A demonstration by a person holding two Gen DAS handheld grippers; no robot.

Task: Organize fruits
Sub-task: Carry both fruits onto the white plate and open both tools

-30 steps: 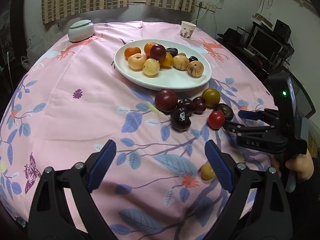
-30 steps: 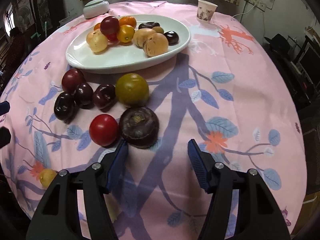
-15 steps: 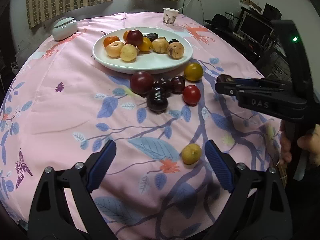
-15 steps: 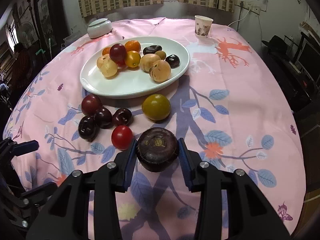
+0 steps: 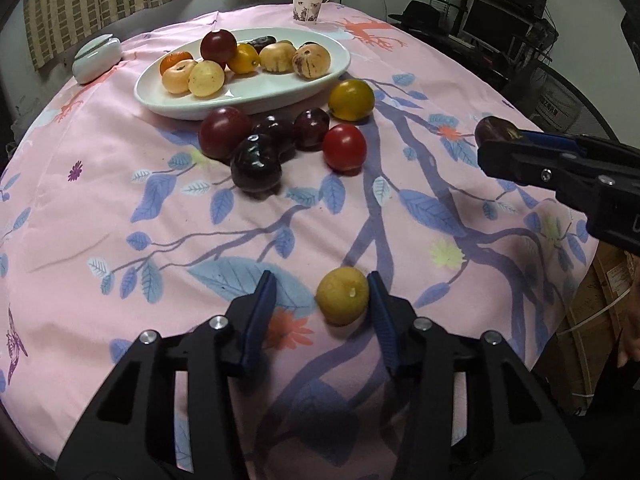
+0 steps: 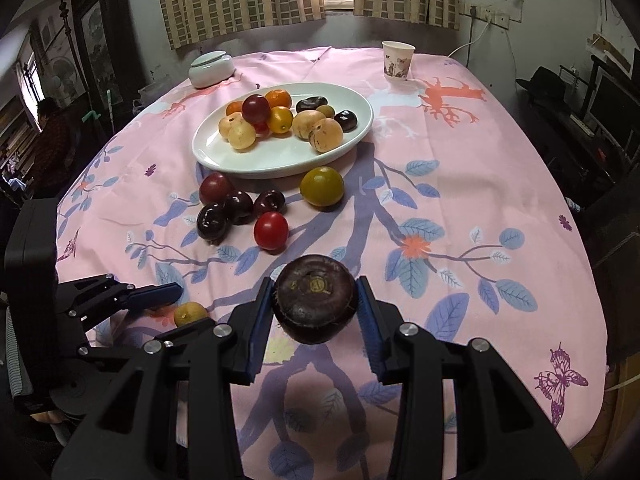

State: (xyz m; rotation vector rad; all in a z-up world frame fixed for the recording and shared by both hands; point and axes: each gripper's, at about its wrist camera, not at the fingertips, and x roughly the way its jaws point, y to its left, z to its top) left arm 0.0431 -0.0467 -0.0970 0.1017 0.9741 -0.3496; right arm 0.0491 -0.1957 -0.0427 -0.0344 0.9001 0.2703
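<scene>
Tongs on the right grip a dark brown fruit at lower centre, lifted above the pink cloth. Left tongs stand open around a small yellow fruit on the cloth, its right side against one finger. White plate of fruit sits upper centre.

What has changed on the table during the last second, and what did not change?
The right gripper closed on the dark brown fruit and lifted it off the cloth. The left gripper advanced and narrowed around the small yellow fruit, not yet clamped. The white plate and the loose fruits below it stayed in place.
</scene>
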